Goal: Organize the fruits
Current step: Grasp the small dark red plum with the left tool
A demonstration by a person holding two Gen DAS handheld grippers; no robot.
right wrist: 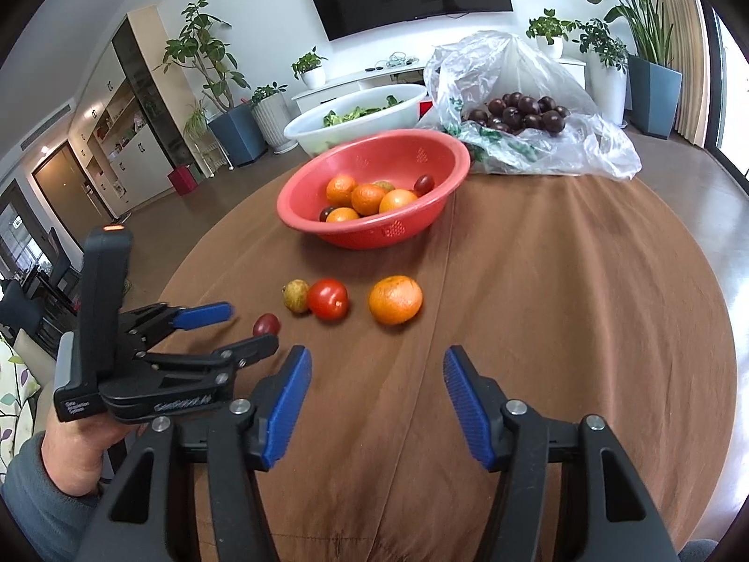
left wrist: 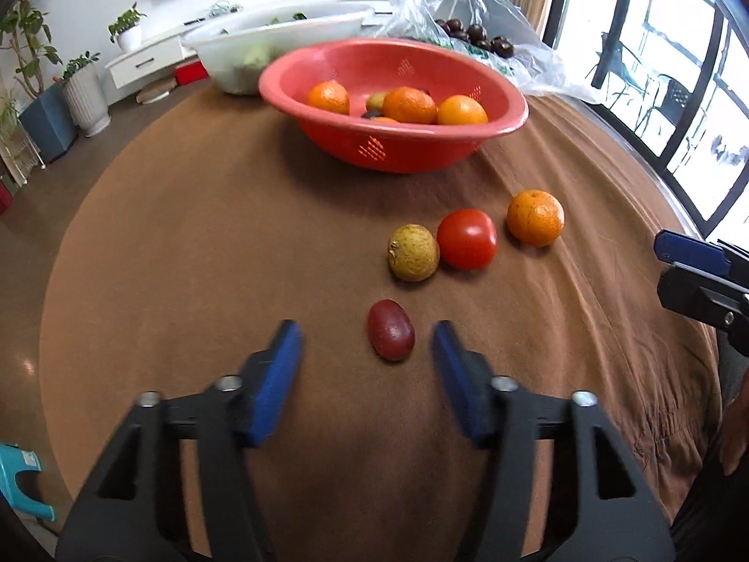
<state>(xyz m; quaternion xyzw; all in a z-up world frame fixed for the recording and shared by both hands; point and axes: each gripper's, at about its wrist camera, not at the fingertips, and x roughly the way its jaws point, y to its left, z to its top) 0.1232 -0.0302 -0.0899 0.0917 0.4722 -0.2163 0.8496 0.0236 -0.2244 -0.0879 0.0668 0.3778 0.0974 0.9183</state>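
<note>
We hold the left gripper [left wrist: 365,342] low over the brown tablecloth [left wrist: 187,257], its blue pads apart and clear of the dark red plum [left wrist: 391,329] lying between the fingertips, nothing grasped. Just beyond it sit a yellowish fruit [left wrist: 414,253] touching a red tomato [left wrist: 467,239], with an orange [left wrist: 535,218] near the tomato on the right. Farther ahead stands the red basket [left wrist: 398,150] holding oranges and small fruits. Our right gripper [right wrist: 377,365] hovers released and empty, the loose orange ahead of it and the left gripper at its left.
</note>
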